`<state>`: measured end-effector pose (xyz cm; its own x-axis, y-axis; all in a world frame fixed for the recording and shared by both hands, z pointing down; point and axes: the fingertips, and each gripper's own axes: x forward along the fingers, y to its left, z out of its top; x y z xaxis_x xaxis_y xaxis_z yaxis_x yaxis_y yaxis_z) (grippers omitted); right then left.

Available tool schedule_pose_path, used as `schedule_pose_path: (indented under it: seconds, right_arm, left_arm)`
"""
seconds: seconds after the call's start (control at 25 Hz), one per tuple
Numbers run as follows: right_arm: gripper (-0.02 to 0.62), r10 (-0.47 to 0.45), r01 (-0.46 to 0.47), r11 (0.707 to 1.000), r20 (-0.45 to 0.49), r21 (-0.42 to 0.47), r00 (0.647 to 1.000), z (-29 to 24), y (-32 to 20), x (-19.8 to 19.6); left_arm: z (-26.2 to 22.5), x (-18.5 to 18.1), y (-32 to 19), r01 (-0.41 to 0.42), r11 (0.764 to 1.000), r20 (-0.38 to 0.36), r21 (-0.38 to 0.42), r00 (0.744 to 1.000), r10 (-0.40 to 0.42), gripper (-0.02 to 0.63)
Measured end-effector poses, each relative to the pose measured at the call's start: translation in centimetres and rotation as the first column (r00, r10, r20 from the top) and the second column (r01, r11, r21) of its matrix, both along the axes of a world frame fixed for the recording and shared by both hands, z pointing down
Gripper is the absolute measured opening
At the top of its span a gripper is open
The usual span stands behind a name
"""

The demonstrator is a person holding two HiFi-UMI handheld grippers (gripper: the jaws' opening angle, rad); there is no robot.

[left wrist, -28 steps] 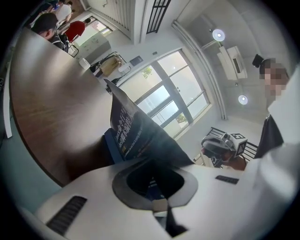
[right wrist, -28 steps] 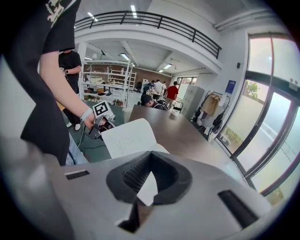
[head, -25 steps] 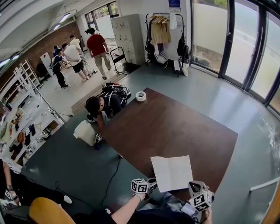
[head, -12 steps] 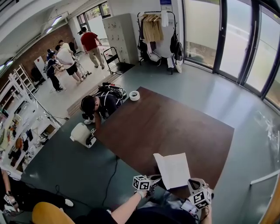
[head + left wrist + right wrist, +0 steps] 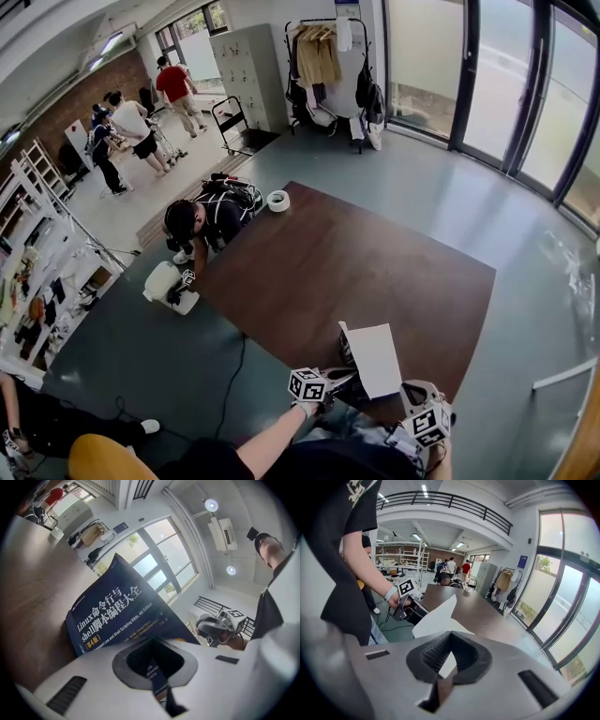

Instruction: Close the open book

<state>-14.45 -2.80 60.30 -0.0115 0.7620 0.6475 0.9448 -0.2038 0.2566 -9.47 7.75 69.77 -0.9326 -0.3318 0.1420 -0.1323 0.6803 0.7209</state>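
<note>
Dark brown table fills the middle of this big grey-floored hall. The book sits at its near edge, right in front of the person working. It is half shut: the blue cover stands tilted up from the wood, with white pages fanned on its other side.

The left gripper has its jaws clamped on the cover's near edge. The right gripper, just beside the book's near right corner, has its jaws pinched on a white page. The raised half of the book stands between the two of them.

A roll of tape rests at the far corner of the table, well apart from the book. Beside that corner a person crouches on the floor, with a white container near them and a cable trailing along the left side. Farther back are a clothes rack and a grey cabinet.
</note>
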Motion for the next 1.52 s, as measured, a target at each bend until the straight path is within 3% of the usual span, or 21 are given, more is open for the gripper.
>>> schedule_pose_path:
  seconds: [0.52, 0.92, 1.52]
  right_arm:
    - [-0.012, 0.037, -0.038, 0.999, -0.045, -0.027, 0.998, 0.0, -0.2, -0.5]
    - [-0.012, -0.003, -0.001, 0.999, -0.075, -0.05, 0.997, 0.7, 1.5, -1.5]
    - [-0.012, 0.022, -0.018, 1.0, -0.226, 0.019, 0.974, 6.2, 2.5, -1.6]
  left_arm:
    - [0.7, -2.6, -1.5, -0.032, 0.999, -0.065, -0.012, 0.997, 0.031, 0.002]
    - [3.8, -5.4, -2.1, -0.047, 0.999, -0.168, -0.008, 0.985, 0.045, 0.002]
    - [7.1, -6.0, -2.9, -0.064, 0.998, -0.313, -0.025, 0.948, 0.053, 0.002]
